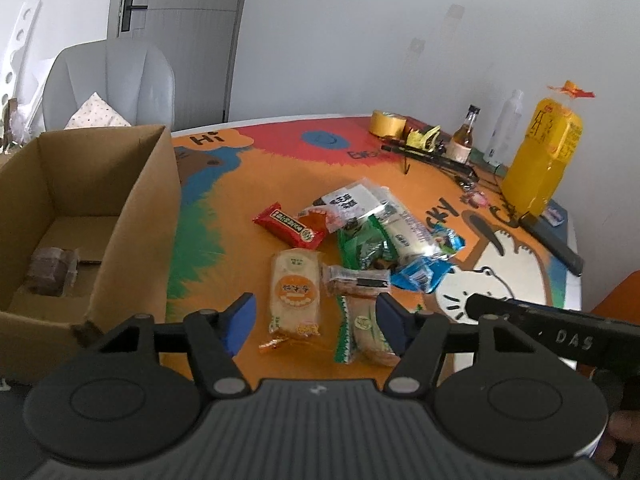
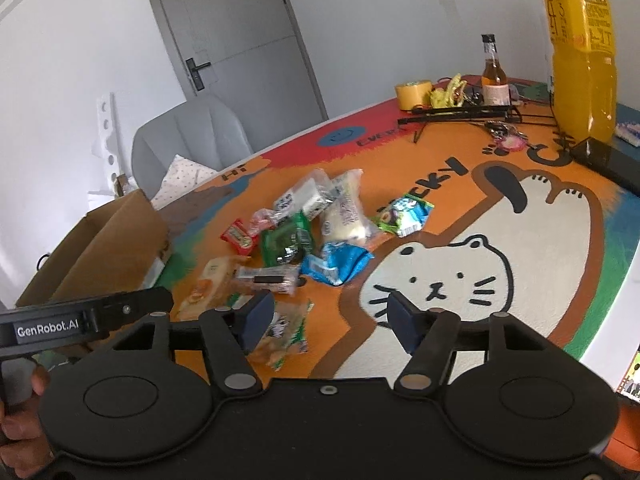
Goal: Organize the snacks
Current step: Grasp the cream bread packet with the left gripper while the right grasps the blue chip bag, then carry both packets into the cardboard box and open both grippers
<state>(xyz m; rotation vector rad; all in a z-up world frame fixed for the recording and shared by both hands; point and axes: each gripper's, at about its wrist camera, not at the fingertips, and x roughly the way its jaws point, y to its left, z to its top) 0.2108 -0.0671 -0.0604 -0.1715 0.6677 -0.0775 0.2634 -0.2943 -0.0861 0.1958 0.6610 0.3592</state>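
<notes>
Your left gripper [image 1: 316,316] spread, empty, over tabletop [image 1: 248,184]. Orange-label bun packet [image 1: 295,294] just ahead between fingers, long axis along gripper's pointing line. Right gripper [image 2: 331,314] spread, empty, farther right. Cardboard box [image 1: 132,208] left.

The snack pile [image 1: 352,240] crowds the middle of the table [image 2: 560,264], and the cardboard box [image 1: 120,216] walls off its left edge. Bare tabletop lies between box and pile and over the cat drawing [image 2: 436,280]. Along the far edge a tall yellow bag [image 1: 540,156], bottle [image 2: 494,76] and tape roll [image 1: 387,123] block passage
</notes>
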